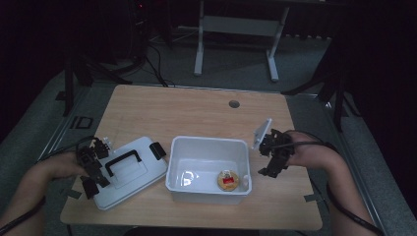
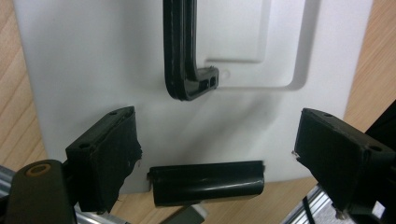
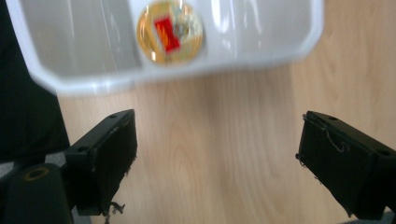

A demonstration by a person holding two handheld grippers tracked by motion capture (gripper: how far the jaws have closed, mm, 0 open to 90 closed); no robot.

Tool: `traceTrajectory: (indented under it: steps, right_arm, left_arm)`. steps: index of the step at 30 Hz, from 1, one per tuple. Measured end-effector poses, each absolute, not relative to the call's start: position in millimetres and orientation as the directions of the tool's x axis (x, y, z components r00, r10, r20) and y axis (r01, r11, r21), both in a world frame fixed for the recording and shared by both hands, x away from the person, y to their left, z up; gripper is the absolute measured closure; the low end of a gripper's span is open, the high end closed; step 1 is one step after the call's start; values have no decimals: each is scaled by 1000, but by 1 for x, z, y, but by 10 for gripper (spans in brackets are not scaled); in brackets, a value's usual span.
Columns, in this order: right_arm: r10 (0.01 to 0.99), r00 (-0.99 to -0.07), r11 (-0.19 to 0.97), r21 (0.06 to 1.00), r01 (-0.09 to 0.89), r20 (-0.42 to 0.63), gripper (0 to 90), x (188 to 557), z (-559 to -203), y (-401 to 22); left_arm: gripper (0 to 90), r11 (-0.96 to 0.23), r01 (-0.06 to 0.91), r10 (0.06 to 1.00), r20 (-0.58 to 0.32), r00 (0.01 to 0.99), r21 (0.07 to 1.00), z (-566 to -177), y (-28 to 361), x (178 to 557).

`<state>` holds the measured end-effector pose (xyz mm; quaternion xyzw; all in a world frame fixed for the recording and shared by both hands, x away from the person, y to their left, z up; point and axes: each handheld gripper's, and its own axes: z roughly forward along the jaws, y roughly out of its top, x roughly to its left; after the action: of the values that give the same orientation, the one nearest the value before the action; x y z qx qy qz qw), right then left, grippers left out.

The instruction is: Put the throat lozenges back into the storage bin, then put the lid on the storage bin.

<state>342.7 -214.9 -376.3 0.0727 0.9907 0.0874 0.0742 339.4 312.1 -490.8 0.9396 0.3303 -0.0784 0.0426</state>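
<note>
At the left of the pale wooden counter, the left hand-held gripper hangs low over the flat white plastic lid with its black carry handle, jaws spread around the lid's black end latch without pressing it. A grip on that hinged latch alone could probably let the lid swing or slip. In the middle, the open white plastic bin holds a round gold tin. The right hand-held gripper, spread and empty, tilts down beside the bin.

A wooden table with 1 round cable hole stands before a white desk frame on grey floor.
</note>
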Motion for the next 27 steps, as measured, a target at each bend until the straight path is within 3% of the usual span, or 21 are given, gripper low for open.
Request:
traceTrajectory:
  steps: [11,16,17,19,20,22,23,27]
  right_arm:
    - [271,-961,956,133,261,-62,133,335,-426,-271]
    - [310,-950,946,112,305,-35,132,332,-446,-285]
    - [324,-946,942,103,320,-29,132,330,-452,-290]
    - [329,-944,941,100,325,-30,132,330,-455,-291]
    - [342,-940,936,99,338,-21,132,329,-460,-295]
    - [344,-939,935,100,340,-21,132,328,-462,-296]
    - [353,-935,931,103,350,-15,132,328,-465,-299]
    - [360,-933,928,108,356,-11,133,327,-467,-301]
  left_arm:
    - [179,-781,623,614,-132,778,38,-487,310,339]
    - [249,-789,610,599,-125,791,77,-485,309,341]
    - [306,-789,608,596,-129,793,90,-485,309,341]
    - [308,-793,602,590,-127,798,97,-486,308,341]
    - [369,-798,595,584,-120,802,95,-487,308,341]
    - [381,-803,588,577,-121,808,95,-488,307,341]
    - [441,-806,585,575,-116,810,92,-488,307,340]
    - [485,-809,580,573,-88,815,96,-489,305,342]
